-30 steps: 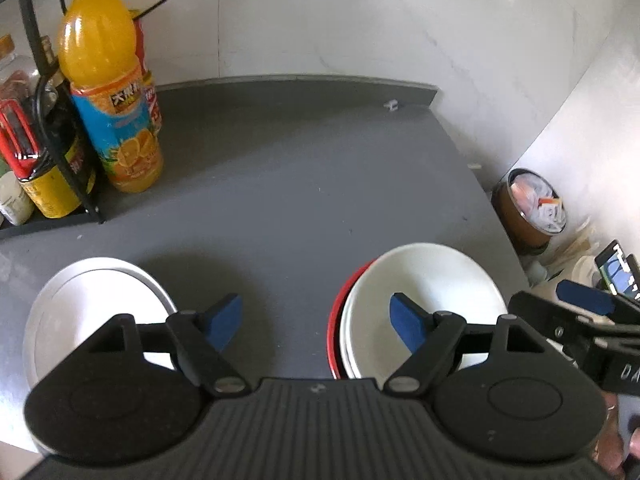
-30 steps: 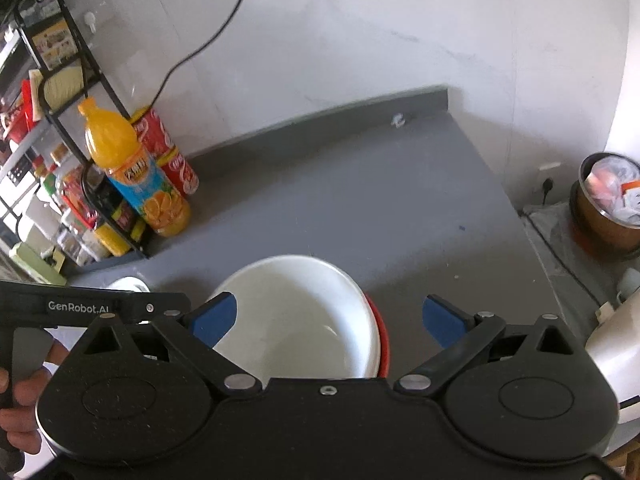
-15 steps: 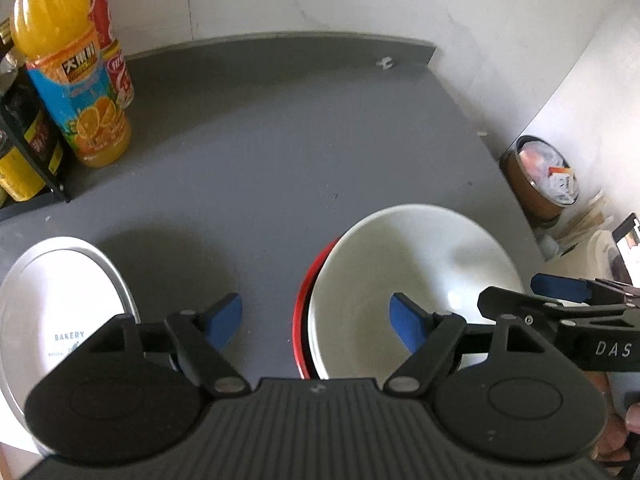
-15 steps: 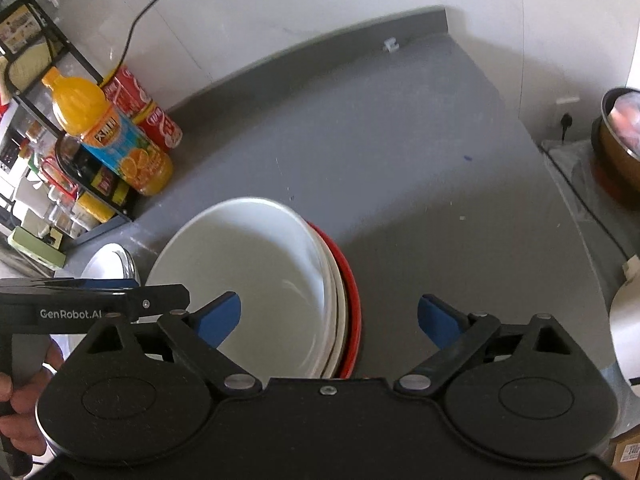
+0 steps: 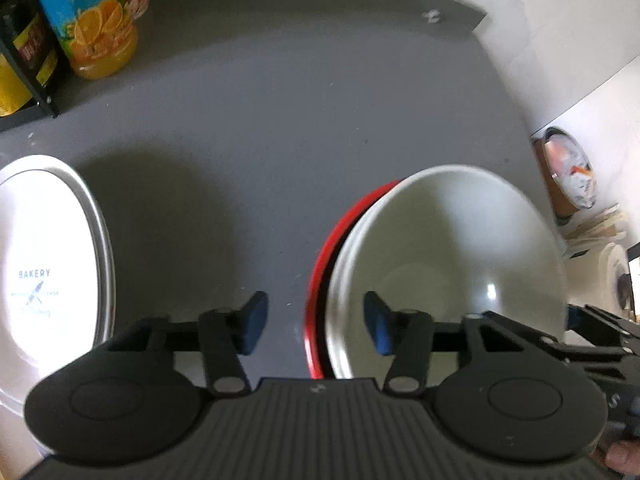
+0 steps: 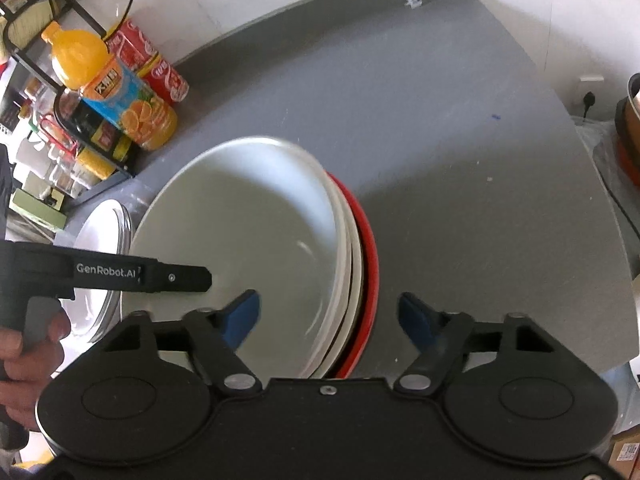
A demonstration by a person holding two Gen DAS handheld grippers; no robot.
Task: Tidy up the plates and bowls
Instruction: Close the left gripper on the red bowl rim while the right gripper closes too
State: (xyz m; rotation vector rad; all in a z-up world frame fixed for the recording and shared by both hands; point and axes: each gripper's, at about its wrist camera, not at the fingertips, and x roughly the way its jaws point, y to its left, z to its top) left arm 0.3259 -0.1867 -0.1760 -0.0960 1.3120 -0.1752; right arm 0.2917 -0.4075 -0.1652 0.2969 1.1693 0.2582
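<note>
A: Left wrist view first; what sits ahead of the left gripper (image 5: 316,322)?

B: A stack of bowls: a white bowl (image 5: 444,264) nested over a red bowl (image 5: 320,280), just ahead and slightly to its right on the grey counter (image 5: 280,128); the stack's near-left rim lies between the two blue fingertips (image 5: 254,320), one outside the red edge, one inside the white bowl; the jaws are closing, at a middling gap, and I see no pad pressing on the rim yet.

A: And off to its left?

B: A white plate (image 5: 52,264) printed with a bakery mark, well apart from the bowls; far ahead to the left stands a juice bottle (image 5: 96,36).

A: Now the right wrist view.

B: The right gripper (image 6: 330,320) straddles the opposite side of the same stack; the white bowl (image 6: 240,240) fills the space ahead and to its left, with the red bowl (image 6: 370,264) showing as an edge beneath; one fingertip is inside the bowl, the other outside over bare counter; these jaws are closing too, with the rim between them but not visibly clamped; the left gripper's body (image 6: 108,274) and the hand (image 6: 28,348) holding it show at its far left.

A: Which step is this, then?

B: I judge it the two-handed grasp on the bowl stack, early in the tidying; next calls for both pairs of pads to seat evenly on the rims, then a level lift so the nested bowls do not slide.
</note>
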